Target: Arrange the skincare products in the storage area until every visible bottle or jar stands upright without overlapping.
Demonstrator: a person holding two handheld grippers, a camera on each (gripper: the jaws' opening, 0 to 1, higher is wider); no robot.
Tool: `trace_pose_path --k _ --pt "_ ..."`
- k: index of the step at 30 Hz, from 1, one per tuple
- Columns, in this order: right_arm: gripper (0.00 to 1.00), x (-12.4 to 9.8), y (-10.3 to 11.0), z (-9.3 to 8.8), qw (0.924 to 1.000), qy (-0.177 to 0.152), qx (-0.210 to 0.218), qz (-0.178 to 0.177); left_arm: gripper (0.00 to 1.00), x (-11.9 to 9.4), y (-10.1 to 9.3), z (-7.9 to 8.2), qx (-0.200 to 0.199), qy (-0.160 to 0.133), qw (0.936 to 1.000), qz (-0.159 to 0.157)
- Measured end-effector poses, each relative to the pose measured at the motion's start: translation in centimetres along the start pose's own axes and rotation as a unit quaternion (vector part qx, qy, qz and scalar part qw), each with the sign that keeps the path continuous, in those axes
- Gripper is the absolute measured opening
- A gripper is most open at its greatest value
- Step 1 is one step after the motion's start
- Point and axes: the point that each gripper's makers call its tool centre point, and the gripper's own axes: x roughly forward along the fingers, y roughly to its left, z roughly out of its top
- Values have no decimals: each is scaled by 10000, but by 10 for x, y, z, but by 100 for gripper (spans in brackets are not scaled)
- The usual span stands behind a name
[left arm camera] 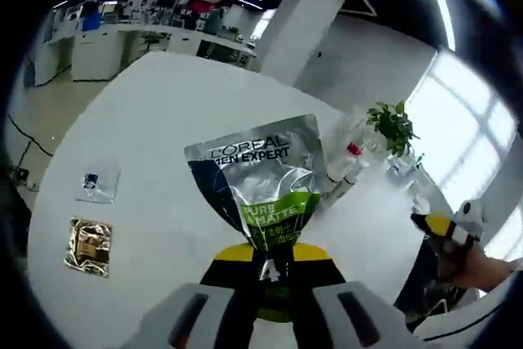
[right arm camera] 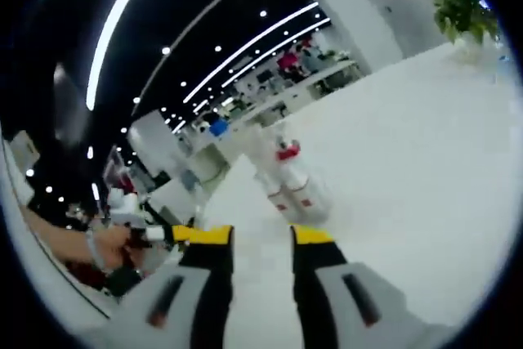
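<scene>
Silver L'Oreal foil sachet (left arm camera: pixel 260 185) clamped in left gripper (left arm camera: pixel 274 271), lifted over white round table (left arm camera: pixel 155 120). Right gripper (right arm camera: pixel 260 243) jaws apart, empty, near white red-capped bottles (right arm camera: pixel 290 181). Risk: limp sachet slipping, toppling bottles.

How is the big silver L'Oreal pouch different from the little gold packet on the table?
The silver pouch is held up off the table between the left gripper's jaws; the gold packet lies flat on the white table. The silver pouch looks far larger and carries green and dark print; the gold packet is small and square. Both are shiny foil.
</scene>
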Motion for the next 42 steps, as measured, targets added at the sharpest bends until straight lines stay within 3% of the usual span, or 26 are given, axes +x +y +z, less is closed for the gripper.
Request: trace_pose_path --k 1,3,4,6,8,11,12,13,15,16,19,22,24,25,26,27,31,34,37,38,39,40,42 --pt "30 8 11 2 9997 2 71 217 11 -8 -11 -1 -51 -69 9999 -136" --pt "34 33 53 2 9945 181 309 985 11 -17 -21 -2 -216 -196 9994 -193" --pt "37 35 60 1 9929 241 385 1101 11 -21 -24 -5 -243 -187 9993 -212" --pt "44 51 99 -8 9813 599 741 1673 11 -33 -37 -15 -156 -148 9995 -223" --pt "45 58 123 -16 9729 860 864 1963 11 -41 -44 -23 213 -68 9995 -201" --pt "44 66 142 -32 9660 1186 1009 2066 11 -49 -47 -34 724 122 9973 -16" --pt "43 68 145 -37 9656 1253 943 2076 11 -52 -49 -36 899 157 9958 10" --pt "41 69 143 -45 9665 1422 826 1969 11 -54 -50 -34 807 65 9967 40" --pt "29 73 141 -57 9658 1633 551 1937 11 -60 -43 -31 861 70 9961 155" --pt "26 75 141 -60 9642 1703 577 1948 11 -65 -38 -27 1109 27 9934 280" --pt "29 84 143 -67 9594 1920 754 1921 11 -73 -38 -19 1433 9 9890 375" --pt "29 90 153 -71 9545 2120 631 2000 11 -78 -41 -13 2050 104 9775 492" --pt "22 94 155 -74 9540 2172 639 1964 11 -78 -43 -11 2341 120 9707 523" --pt "17 95 157 -76 9528 2196 693 1977 11 -78 -44 -10 2445 105 9682 512" --pt "13 95 162 -77 9476 2295 1052 1955 12 -79 -37 -11 2522 219 9647 725" --pt "12 97 157 -78 9522 2281 970 1783 12 -78 -38 -11 2520 211 9649 712" --pt "9 97 158 -73 9578 2147 727 1766 14 -77 -36 -7 2589 68 9645 517" --pt "7 96 151 -69 9592 2105 776 1721 22 -70 -38 -6 2584 269 9653 263" --pt "6 96 141 -61 9612 2024 869 1664 40 -66 -32 -2 2535 426 9664 58" --pt "6 95 140 -58 9611 1995 921 1673 45 -65 -35 -2 2348 435 9708 -235" --pt "5 95 140 -54 9630 1913 915 1666 51 -65 -36 0 2334 428 9707 -373" --pt "5 92 138 -46 9660 1751 907 1671 55 -63 -33 7 2337 281 9706 -501" --pt "5 87 136 -34 9685 1535 977 1698 66 -62 -33 14 1936 145 9768 -908"
